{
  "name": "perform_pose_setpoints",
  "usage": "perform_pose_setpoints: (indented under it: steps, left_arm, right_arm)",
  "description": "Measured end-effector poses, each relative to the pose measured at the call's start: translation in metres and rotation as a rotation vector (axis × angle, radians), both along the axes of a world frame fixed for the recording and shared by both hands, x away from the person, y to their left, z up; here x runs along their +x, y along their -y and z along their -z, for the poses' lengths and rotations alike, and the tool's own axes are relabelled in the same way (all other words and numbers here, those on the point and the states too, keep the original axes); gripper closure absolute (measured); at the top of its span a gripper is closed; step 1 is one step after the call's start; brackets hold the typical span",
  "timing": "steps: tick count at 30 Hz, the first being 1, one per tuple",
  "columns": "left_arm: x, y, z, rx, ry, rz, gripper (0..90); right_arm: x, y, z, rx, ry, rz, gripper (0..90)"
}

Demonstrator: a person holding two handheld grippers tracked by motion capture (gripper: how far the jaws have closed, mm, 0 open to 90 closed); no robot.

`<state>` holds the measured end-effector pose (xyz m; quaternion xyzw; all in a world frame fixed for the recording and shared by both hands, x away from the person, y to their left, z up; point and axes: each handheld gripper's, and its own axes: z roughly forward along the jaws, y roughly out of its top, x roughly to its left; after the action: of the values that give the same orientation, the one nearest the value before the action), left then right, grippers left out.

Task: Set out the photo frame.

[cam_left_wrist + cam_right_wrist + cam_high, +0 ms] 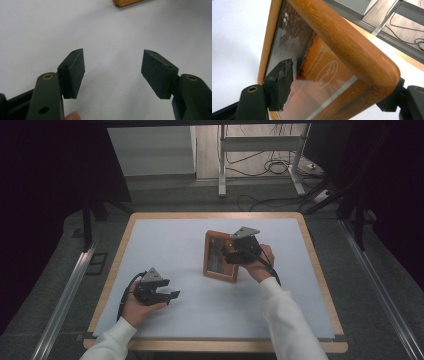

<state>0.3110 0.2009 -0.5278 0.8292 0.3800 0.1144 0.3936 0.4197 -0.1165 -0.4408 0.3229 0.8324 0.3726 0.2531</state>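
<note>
- High view: wooden picture frame (220,256) sits a little right of the middle of the white table top (175,240), one side lifted off the surface. The right gripper (231,254) is at the frame's right edge, the person's right hand (260,262) behind it and a white sleeve (287,320) running to the near edge. The left gripper (172,296) rests at the near left, well apart from the frame, held in the left hand (136,306) — its jaws point right.
- Left gripper view: left gripper (113,72) has its jaws spread wide with bare white table between the pads and nothing held. A corner of the wooden frame (125,2) shows at the far edge.
- Right gripper view: right gripper (337,92) is clamped on the frame (342,42) — one pad (280,83) presses the glass over an orange photograph with white script, the other sits behind the wooden rail at the right. The frame is tilted up from the table.
</note>
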Motion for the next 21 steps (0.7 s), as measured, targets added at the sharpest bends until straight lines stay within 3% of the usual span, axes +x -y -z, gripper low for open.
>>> perform_pose_setpoints:
  steps: [8, 14, 21]
  left_arm:
    - [0.0, 0.0, 0.0, 0.001, 0.0, 0.001, 35.3]
    - [0.0, 0.001, 0.001, 0.001, -0.001, 0.002, 35.3]
    - [0.0, -0.001, -0.001, -0.002, 0.005, 0.0, 35.2]
  right_arm:
    - [0.006, 0.006, 0.003, 0.032, -0.017, 0.028, 24.2]
    - [0.004, 0.009, 0.0, 0.048, -0.003, 0.044, 20.6]
    - [-0.015, 0.03, -0.009, 0.105, 0.035, 0.068, 19.4]
